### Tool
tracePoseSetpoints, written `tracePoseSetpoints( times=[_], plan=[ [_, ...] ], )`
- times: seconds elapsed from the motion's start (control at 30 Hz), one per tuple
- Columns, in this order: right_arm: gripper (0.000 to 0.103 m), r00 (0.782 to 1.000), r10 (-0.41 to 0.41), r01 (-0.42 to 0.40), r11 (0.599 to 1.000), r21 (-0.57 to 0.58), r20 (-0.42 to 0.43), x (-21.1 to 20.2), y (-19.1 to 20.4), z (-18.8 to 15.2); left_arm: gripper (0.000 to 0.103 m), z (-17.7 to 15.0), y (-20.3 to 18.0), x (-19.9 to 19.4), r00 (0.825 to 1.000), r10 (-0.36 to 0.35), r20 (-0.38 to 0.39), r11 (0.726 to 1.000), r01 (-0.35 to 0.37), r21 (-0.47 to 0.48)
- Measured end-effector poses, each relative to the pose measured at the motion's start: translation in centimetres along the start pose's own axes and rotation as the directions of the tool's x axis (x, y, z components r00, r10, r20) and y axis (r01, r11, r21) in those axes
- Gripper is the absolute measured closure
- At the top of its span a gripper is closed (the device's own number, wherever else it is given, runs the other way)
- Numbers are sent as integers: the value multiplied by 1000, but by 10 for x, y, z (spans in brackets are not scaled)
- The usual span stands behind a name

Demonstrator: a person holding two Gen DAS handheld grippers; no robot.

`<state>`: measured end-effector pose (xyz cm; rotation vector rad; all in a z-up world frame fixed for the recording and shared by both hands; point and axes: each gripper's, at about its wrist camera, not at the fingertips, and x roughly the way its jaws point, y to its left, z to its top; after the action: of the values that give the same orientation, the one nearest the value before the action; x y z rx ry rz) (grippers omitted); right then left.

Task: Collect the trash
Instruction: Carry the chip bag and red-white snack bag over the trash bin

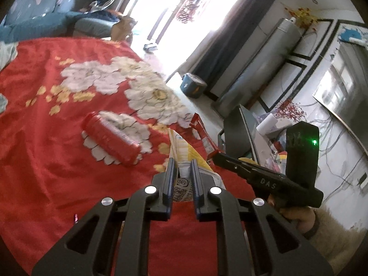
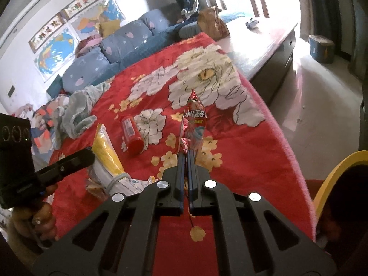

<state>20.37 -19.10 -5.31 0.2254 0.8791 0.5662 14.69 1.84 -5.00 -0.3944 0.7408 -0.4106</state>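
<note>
Clamped between the narrowed jaws of the left gripper (image 1: 181, 164): a crumpled yellow-and-white plastic snack bag (image 1: 184, 154), sticking up past the blue pads and, judging by the right wrist view, lifted off the bedding. Pinched in the fully closed right gripper (image 2: 186, 153): a thin red foil snack wrapper (image 2: 194, 124) with white lettering, standing up from the fingertips. Both pieces gripped, then, and seemingly held clear of the red plush blanket with large white flowers (image 1: 57, 161).

Still lying on that blanket: a red cylindrical plastic bottle (image 1: 110, 138) on its side, just beyond both grippers and touched by neither. Farther back, near the blue cushions, a rumpled grey-green cloth (image 2: 78, 110); hard to say whether trash or laundry. At the lower right edge of the right wrist view, a yellow curved rim around a dark opening (image 2: 333, 172), possibly a bin, though too cropped to be sure.

Roughly midway, by this reading: two wrappers picked up but not yet dropped anywhere, bottle yet to be collected. Next in order, likely: carrying both pieces to a container, then returning for the bottle.
</note>
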Motion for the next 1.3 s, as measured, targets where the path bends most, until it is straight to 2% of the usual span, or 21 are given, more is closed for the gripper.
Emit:
tracePoseSetpoints(
  times=[0.2,0.6,1.3],
  plan=[
    [103,998,-18,18,1000,-2,55,-26,-5,4,91,4,-25,0,1000,-20,9,999,19,48],
    [103,983,-110,106,994,39,150,-83,-36,1,91,10,-70,14,998,-55,-2,990,55,130],
    [103,946,-251,204,953,226,204,-144,-102,-34,91,-2,-142,55,991,-113,-72,964,127,235]
  ],
)
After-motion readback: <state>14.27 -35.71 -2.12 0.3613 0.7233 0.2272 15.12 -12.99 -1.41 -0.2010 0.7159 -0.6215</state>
